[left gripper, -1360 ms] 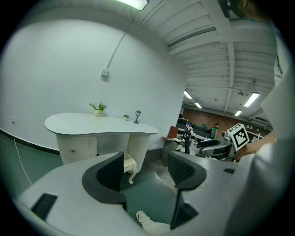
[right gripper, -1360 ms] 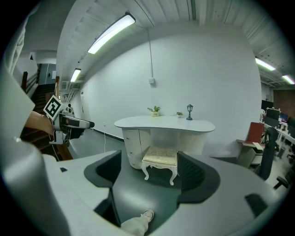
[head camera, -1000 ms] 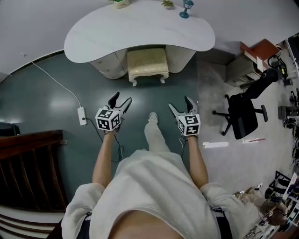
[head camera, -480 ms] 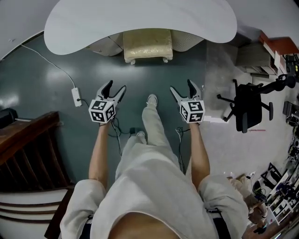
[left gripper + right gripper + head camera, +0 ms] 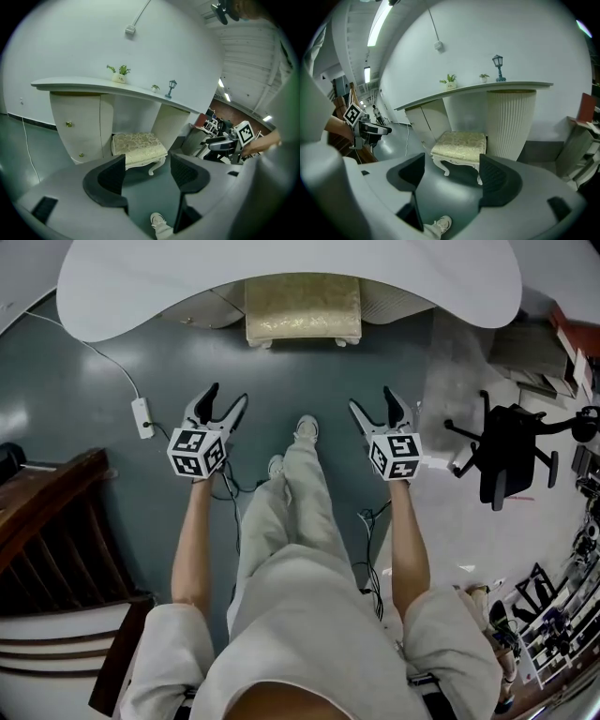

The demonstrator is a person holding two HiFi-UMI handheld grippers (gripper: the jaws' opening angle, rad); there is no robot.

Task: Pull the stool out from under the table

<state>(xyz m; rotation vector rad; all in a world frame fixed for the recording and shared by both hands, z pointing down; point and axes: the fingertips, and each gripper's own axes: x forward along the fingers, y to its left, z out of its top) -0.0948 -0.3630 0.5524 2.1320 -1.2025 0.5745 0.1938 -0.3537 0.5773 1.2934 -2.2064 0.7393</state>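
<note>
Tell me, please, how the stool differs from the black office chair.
The stool is pale gold with white curved legs and no back; the office chair is black, on a spoked base. The stool sits partly under the table; the office chair stands in the open, off to the right. Both stand upright, untouched.

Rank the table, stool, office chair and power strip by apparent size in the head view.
table: clearly largest
stool and office chair: look alike, and the stool is partly hidden under the table, so no ranking
power strip: smallest
</note>
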